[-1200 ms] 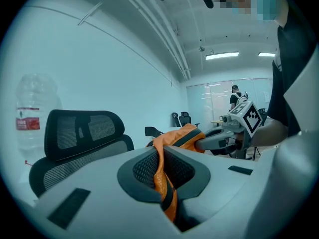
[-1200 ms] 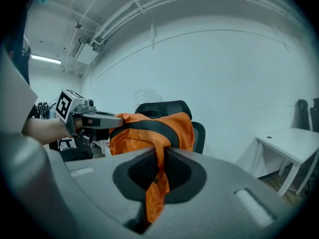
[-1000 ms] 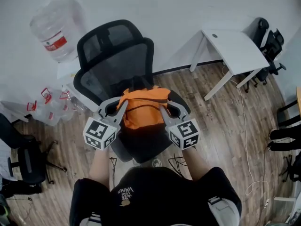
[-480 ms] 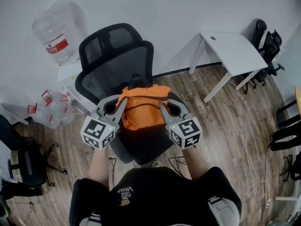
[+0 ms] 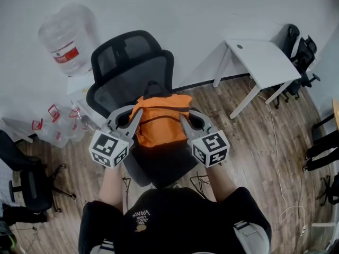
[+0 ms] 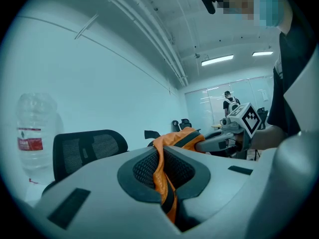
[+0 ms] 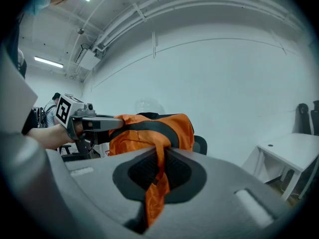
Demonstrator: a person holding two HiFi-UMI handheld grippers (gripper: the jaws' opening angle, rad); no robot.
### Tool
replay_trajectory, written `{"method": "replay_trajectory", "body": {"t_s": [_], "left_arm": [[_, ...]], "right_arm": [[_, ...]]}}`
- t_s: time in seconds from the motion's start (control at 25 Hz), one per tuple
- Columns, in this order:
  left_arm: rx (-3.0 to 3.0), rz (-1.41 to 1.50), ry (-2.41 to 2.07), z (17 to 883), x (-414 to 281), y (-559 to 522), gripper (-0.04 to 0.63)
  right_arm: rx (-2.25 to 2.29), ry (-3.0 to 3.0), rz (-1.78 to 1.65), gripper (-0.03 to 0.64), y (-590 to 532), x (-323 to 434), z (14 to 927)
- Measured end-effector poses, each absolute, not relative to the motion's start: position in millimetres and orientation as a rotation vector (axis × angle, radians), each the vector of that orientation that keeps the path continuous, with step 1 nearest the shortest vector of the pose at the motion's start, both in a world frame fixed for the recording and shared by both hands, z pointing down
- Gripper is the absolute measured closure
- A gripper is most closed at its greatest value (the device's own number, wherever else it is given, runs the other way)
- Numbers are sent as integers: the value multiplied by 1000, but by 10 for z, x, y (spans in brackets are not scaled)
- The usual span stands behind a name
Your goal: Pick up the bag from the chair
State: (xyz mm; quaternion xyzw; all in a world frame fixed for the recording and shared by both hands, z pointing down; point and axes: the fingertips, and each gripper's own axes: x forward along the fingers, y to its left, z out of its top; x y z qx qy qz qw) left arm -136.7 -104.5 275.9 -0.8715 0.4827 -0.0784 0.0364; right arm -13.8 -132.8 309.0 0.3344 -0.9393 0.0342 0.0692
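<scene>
Orange bag [image 5: 159, 125] hangs over chair [image 5: 130, 67] w/ left claw [image 5: 138, 116] & right claw [image 5: 183, 121] each clamped on just a thin fabric fold, which may slip & drop it.

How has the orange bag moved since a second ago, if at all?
Yes. The orange bag has risen: it sits higher against the backrest of the black chair.

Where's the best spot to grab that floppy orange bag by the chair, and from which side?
Its two side edges, one gripper from each side. The orange bag is soft and wide, so pinching a fabric fold at both sides should keep it level; the left gripper and right gripper are shut on such folds.
</scene>
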Motion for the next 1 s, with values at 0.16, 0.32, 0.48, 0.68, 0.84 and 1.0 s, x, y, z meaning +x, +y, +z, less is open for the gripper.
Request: {"method": "replay_trajectory", "body": {"t_s": [0.16,0.32,0.48,0.68,0.84,1.0], "left_arm": [[-2666,-232,1482,2701,-1383,-1056,574],[-2660,-225,1485,2652,-1377,-1065,574],[-2656,-228,1485,2645,-1388,-1087,574],[-2655,-231,1486,2654,-1402,-1087,574],[-2656,-231,1486,2665,-1425,-1109,575],[-2658,-230,1482,2661,-1412,-1090,575]], "right_arm": [[1005,-2832,92,606,-1353,-157,3036],[999,-2841,90,606,-1375,-153,2986],[998,-2847,93,606,-1403,-172,2986],[994,-2847,89,606,-1401,-187,2998],[991,-2844,86,606,-1421,-209,3001],[995,-2843,82,606,-1404,-193,2996]]}}
